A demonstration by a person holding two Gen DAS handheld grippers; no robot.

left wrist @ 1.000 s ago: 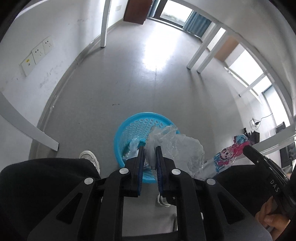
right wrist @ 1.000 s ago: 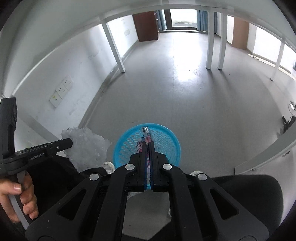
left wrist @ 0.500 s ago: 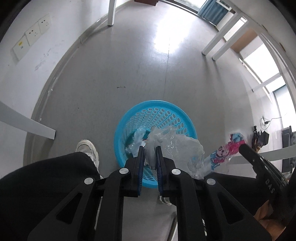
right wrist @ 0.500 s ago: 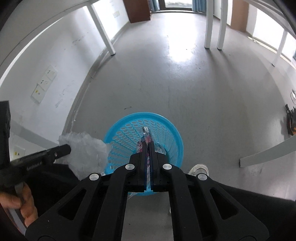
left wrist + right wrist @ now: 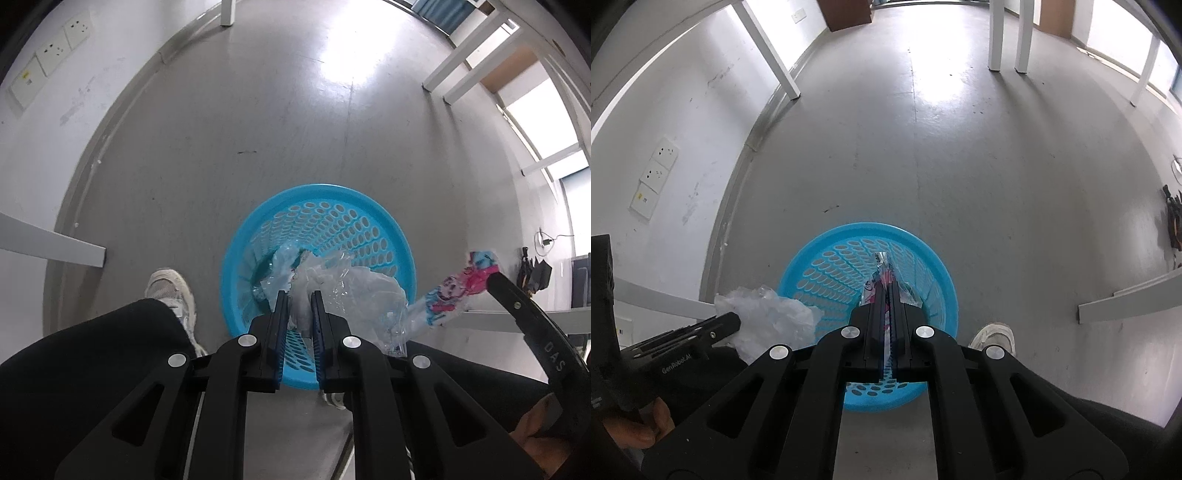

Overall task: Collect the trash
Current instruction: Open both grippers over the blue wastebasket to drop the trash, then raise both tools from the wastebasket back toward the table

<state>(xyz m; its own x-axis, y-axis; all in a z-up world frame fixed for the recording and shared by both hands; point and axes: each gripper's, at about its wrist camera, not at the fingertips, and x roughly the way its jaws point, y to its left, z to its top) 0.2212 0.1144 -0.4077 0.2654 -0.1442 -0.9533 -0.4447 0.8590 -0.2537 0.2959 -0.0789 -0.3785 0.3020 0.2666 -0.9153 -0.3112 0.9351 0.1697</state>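
Observation:
A blue perforated plastic basket (image 5: 369, 206) stands on the grey floor, also in the right wrist view (image 5: 820, 243). My left gripper (image 5: 299, 295) is shut on a crumpled clear plastic bag (image 5: 365, 291) and holds it over the basket's near rim. My right gripper (image 5: 889, 282) is shut on a pink and blue printed wrapper (image 5: 881, 264), held edge-on above the basket; the wrapper also shows in the left wrist view (image 5: 458, 288). The clear bag shows at the left of the right wrist view (image 5: 768, 317). Some clear plastic (image 5: 280, 269) lies inside the basket.
The person's white shoes (image 5: 170, 291) (image 5: 995, 336) and black trouser legs flank the basket. White table legs (image 5: 1006, 37) stand on the floor farther off. A white wall with sockets (image 5: 55, 51) runs along the left.
Both grippers have tilted down and moved closer over the basket, which now looks larger and more central. Each keeps its hold on its trash.

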